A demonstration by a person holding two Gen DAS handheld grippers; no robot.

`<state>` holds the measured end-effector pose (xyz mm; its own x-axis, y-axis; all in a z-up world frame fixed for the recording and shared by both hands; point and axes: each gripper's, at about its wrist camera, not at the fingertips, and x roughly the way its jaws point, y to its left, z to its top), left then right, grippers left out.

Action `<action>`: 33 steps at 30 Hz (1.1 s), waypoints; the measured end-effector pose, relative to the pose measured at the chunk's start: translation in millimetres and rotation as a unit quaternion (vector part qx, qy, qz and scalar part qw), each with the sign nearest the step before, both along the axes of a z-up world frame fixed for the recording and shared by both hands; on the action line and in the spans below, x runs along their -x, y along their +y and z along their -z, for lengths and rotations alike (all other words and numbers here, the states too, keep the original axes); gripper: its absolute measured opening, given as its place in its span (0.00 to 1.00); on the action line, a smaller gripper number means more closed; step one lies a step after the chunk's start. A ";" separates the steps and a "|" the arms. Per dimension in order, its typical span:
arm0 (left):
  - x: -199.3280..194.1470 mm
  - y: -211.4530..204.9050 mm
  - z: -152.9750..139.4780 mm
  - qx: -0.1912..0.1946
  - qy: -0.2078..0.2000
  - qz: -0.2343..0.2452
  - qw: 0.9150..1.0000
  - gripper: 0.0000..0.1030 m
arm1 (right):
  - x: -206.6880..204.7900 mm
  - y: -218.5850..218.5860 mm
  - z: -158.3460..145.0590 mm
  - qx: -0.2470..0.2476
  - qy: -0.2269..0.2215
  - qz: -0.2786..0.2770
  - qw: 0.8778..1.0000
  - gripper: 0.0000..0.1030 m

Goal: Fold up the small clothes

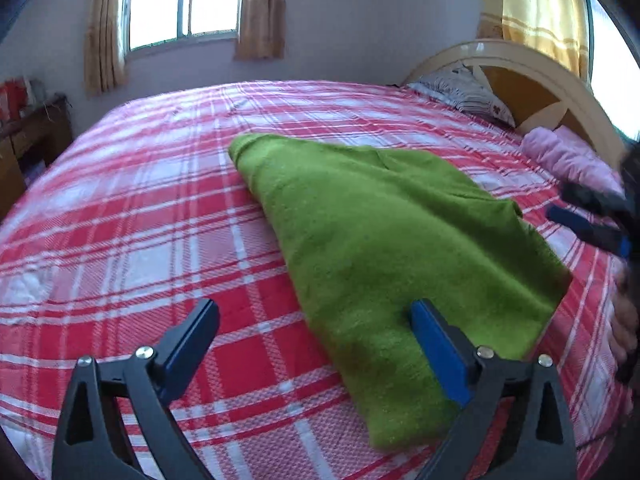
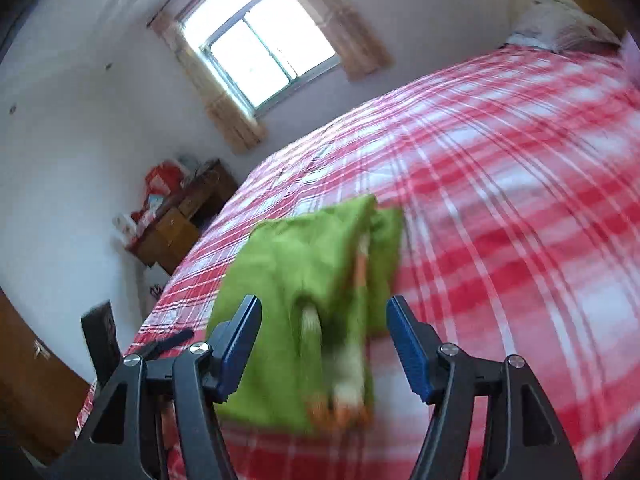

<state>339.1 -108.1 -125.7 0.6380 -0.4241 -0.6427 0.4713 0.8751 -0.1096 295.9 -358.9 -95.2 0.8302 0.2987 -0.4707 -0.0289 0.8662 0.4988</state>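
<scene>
Bedroom setup: big bed (image 1: 120,240) with a red and white plaid sheet taking up most of both views, a window with tan curtains (image 1: 184,4) on the far wall, and a cream and orange headboard (image 1: 516,76) off to the right in the left wrist view. A patterned pillow (image 1: 468,92) leans by the headboard, with a bunched-up pink garment (image 1: 568,156) just in front of it. Over on the room's left side there's a wooden dresser (image 2: 180,224) with some red stuff piled on top.

The green garment (image 1: 392,240) is lying folded on the sheet, roughly mid-bed toward the near edge. From the right wrist view you can see the green garment (image 2: 304,280) has an orange and white print on it, though it's too blurry to say what the print is.

Left gripper (image 1: 316,332) has its jaws spread wide with nothing pinched. Its right finger hangs over the garment's near left edge, its left finger is over bare sheet. Right gripper (image 2: 324,340) is also parted, jaws either side of the garment in the picture, pads clear of the cloth. You can catch the right gripper (image 1: 592,220) at the right edge of the left wrist view too, just beside the garment's far right corner, and a bit of the person's hand (image 1: 624,328) below it.
</scene>
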 end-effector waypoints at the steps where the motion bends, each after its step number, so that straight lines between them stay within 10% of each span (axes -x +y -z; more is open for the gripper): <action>1: 0.0 0.5 1.9 0.006 0.004 -0.001 1.000 1.00 | -17.6 -1.0 -5.3 0.010 0.012 -0.005 1.000 0.61; 6: -7.0 11.5 10.8 0.038 0.039 -0.011 0.998 1.00 | -91.3 -3.5 10.8 0.035 0.099 -0.026 0.994 0.49; 7: -7.5 14.0 11.5 0.046 0.044 -0.012 0.998 1.00 | -101.6 -3.5 18.6 0.034 0.112 -0.026 0.993 0.41; 8: -6.9 16.0 12.3 0.052 0.047 -0.013 0.997 1.00 | -107.1 -3.3 24.7 0.030 0.120 -0.032 0.992 0.12; 9: -7.6 17.7 13.2 0.059 0.053 -0.014 0.997 1.00 | -112.2 -1.9 29.3 0.032 0.122 -0.036 0.991 0.09; 22: -8.2 14.8 20.2 0.061 0.083 -0.002 0.995 1.00 | -114.8 -25.3 54.2 0.057 0.113 0.008 0.992 0.06; 26: -8.4 16.1 20.0 0.063 0.083 -0.004 0.995 1.00 | -103.2 -16.4 32.8 0.108 0.106 0.021 0.988 0.39; 33: -12.1 20.9 19.9 0.077 0.092 -0.007 0.993 1.00 | -50.4 30.9 -22.8 0.120 -0.010 -0.069 0.990 0.40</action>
